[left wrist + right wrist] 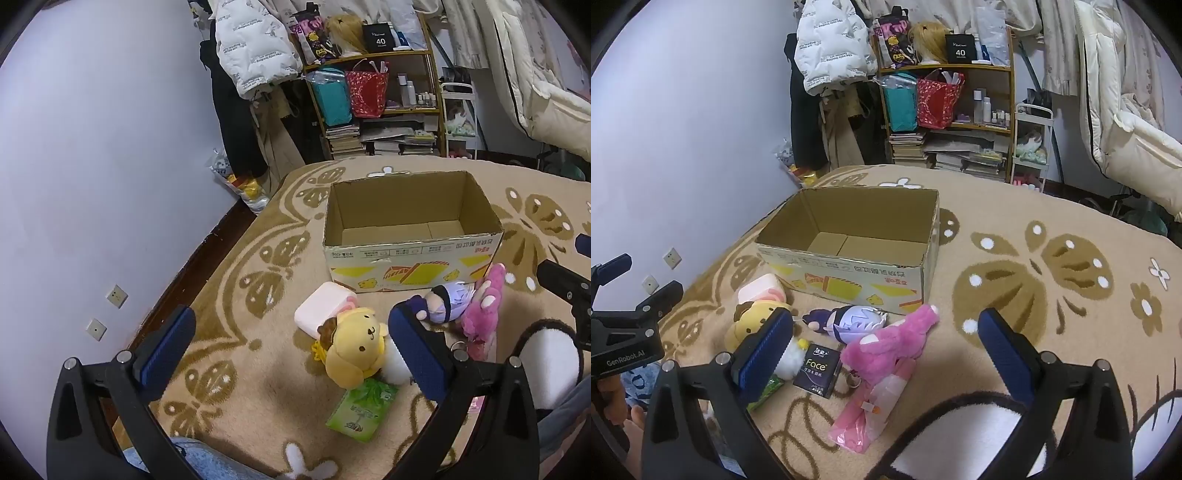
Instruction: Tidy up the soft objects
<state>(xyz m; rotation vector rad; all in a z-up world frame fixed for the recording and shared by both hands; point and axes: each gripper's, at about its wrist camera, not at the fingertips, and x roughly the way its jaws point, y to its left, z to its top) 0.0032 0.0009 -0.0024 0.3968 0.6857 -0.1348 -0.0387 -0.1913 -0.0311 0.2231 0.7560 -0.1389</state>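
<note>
A cluttered bedroom with a beige butterfly-patterned rug (1052, 229) holding an open cardboard box (849, 258), which looks empty, so sorting seems not yet begun. Just in front lie a yellow dog plush (354, 343), purple-haired doll (849, 321), pink plush (890, 343) and tissue packs (816, 369). The left gripper (291, 350) and right gripper (886, 350) hover spread wide, holding nothing. Open rug lies right of the box; a wall is close on the left.

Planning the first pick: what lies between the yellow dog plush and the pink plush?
In the right wrist view, the purple-haired doll and the dark tissue pack lie between the yellow dog plush and the pink plush.
</note>
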